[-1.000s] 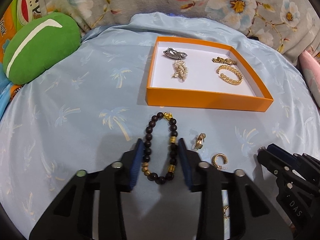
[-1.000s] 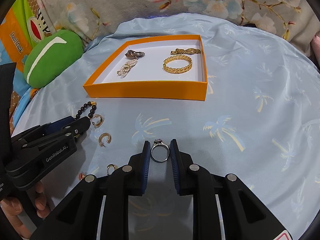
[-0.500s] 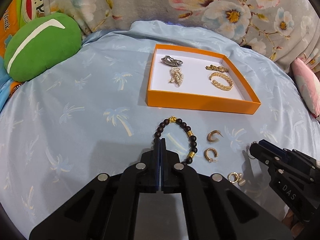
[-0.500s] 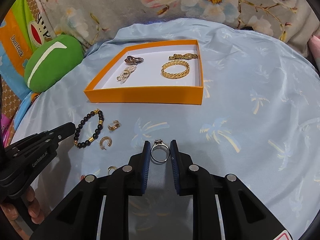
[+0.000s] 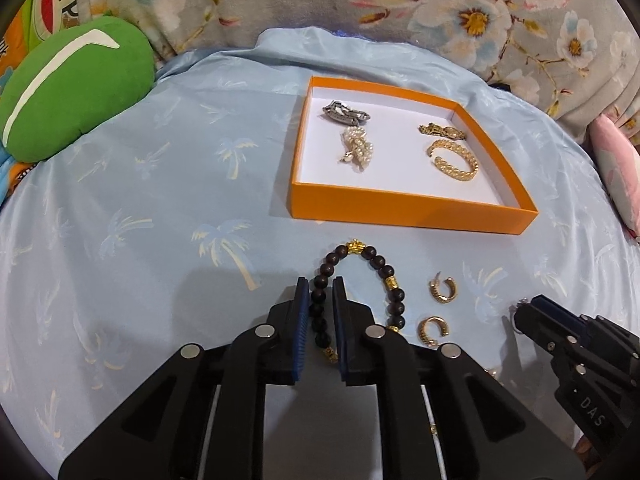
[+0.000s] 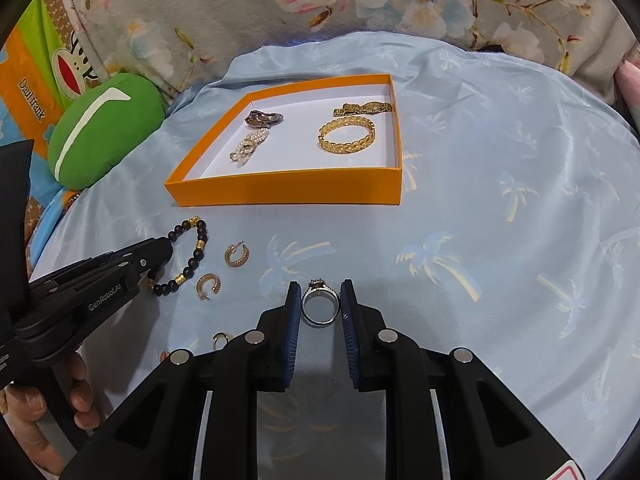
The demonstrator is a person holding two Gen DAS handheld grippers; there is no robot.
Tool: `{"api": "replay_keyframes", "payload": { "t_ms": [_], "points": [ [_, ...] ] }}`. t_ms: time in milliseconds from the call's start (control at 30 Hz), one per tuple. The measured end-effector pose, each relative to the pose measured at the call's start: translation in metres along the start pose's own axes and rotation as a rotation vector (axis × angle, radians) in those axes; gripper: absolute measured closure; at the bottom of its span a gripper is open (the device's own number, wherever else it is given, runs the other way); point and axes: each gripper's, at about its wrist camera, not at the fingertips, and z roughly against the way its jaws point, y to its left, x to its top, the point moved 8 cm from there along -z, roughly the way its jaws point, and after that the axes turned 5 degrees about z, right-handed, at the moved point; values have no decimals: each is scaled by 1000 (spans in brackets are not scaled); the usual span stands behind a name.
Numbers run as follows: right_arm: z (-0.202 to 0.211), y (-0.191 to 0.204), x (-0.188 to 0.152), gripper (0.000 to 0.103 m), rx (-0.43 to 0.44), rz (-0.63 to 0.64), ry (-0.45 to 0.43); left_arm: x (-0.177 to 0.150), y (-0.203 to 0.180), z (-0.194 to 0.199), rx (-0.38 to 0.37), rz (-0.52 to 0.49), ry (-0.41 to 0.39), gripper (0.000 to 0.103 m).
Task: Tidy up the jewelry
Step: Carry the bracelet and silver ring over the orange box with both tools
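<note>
My left gripper (image 5: 321, 286) is shut on the left strand of a dark bead bracelet (image 5: 382, 270) with gold beads; the rest of the bracelet lies on the blue cloth. It also shows in the right wrist view (image 6: 196, 254). My right gripper (image 6: 320, 294) is shut on a silver ring (image 6: 320, 304) with a stone, held upright between the pads. An orange box (image 5: 400, 204) with a white floor stands beyond and holds a gold chain bracelet (image 5: 454, 159), a pearl piece (image 5: 357, 148), a silver clip (image 5: 346, 113) and a gold clasp (image 5: 442, 131).
Two gold hoop earrings (image 5: 442, 289) (image 5: 432, 329) lie on the cloth right of the bead bracelet, with a small gold ring (image 6: 221, 338) nearer me. A green cushion (image 5: 76, 88) sits at the far left. Floral fabric (image 5: 400, 8) rises behind the cloth.
My left gripper closed from wide open around the bracelet onto its left strand, and the bracelet has shifted on the cloth. My right gripper keeps the ring and has barely moved.
</note>
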Motion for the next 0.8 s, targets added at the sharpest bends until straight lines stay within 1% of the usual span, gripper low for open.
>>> {"api": "replay_keyframes", "payload": {
  "t_ms": [33, 100, 200, 233, 267, 433, 633, 800],
  "points": [
    [-1, 0, 0, 84, 2, -2, 2, 0, -1, 1, -4, -4, -3, 91],
    [-1, -1, 0, 84, 5, -3, 5, -2, -2, -2, 3, -15, 8, 84],
    [-2, 0, 0, 84, 7, -2, 5, -1, -4, -3, 20, -27, 8, 84],
    [-2, 0, 0, 84, 8, -1, 4, -1, -4, -4, 31, -34, 8, 85],
    [-1, 0, 0, 84, 8, -1, 2, -1, -4, -4, 39, -37, 8, 97],
    [2, -1, 1, 84, 7, -1, -14, -1, -7, -2, 23, -40, 0, 96],
    [8, 3, 3, 84, 7, 11, -35, 8, -12, 28, -12, -30, -57, 96],
    [16, 6, 8, 84, 16, 18, -53, 26, -12, 61, -33, -28, -124, 96]
  ]
}}
